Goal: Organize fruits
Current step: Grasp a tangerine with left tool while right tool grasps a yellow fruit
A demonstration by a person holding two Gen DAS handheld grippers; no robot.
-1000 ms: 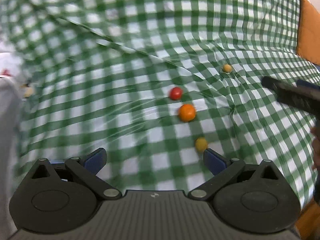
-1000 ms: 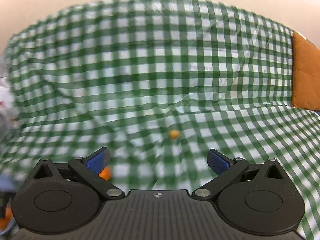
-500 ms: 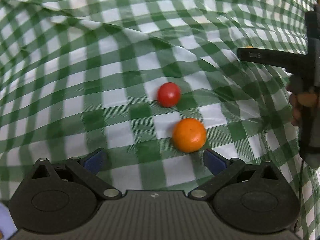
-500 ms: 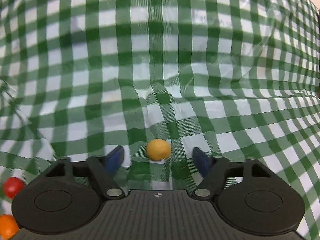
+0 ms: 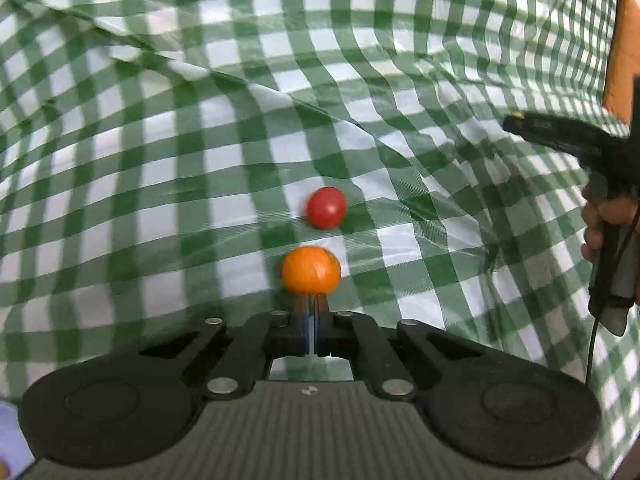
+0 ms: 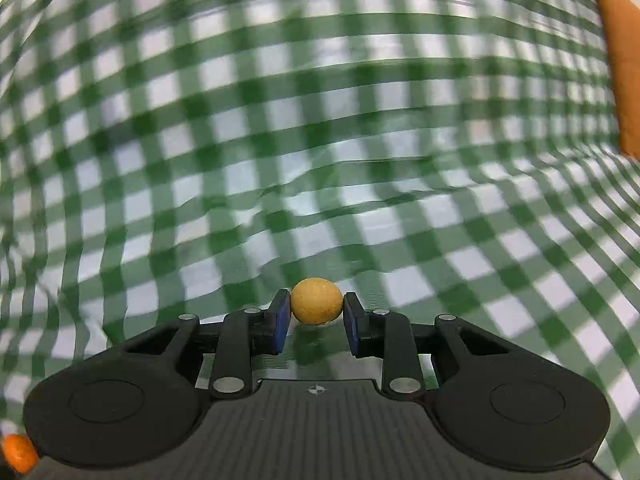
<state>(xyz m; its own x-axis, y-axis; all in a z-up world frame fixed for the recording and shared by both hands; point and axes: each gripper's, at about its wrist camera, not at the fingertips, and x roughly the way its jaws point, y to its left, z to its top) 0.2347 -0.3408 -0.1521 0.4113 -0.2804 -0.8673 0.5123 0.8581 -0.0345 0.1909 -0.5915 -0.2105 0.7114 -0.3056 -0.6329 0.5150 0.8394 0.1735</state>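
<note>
In the left wrist view an orange fruit lies on the green checked cloth, with a small red fruit just beyond it. My left gripper is shut with nothing between its pads; its tips sit right behind the orange fruit. In the right wrist view my right gripper is shut on a small yellow fruit, held between the blue pads above the cloth. The right gripper's body also shows in the left wrist view, at the right edge.
An orange-brown cushion stands at the right edge, also in the right wrist view. Another orange fruit peeks out at the right wrist view's bottom left. The cloth is wrinkled with raised folds.
My left gripper went from wide open to fully shut behind the orange fruit. My right gripper closed on the small yellow fruit and lifted it.
</note>
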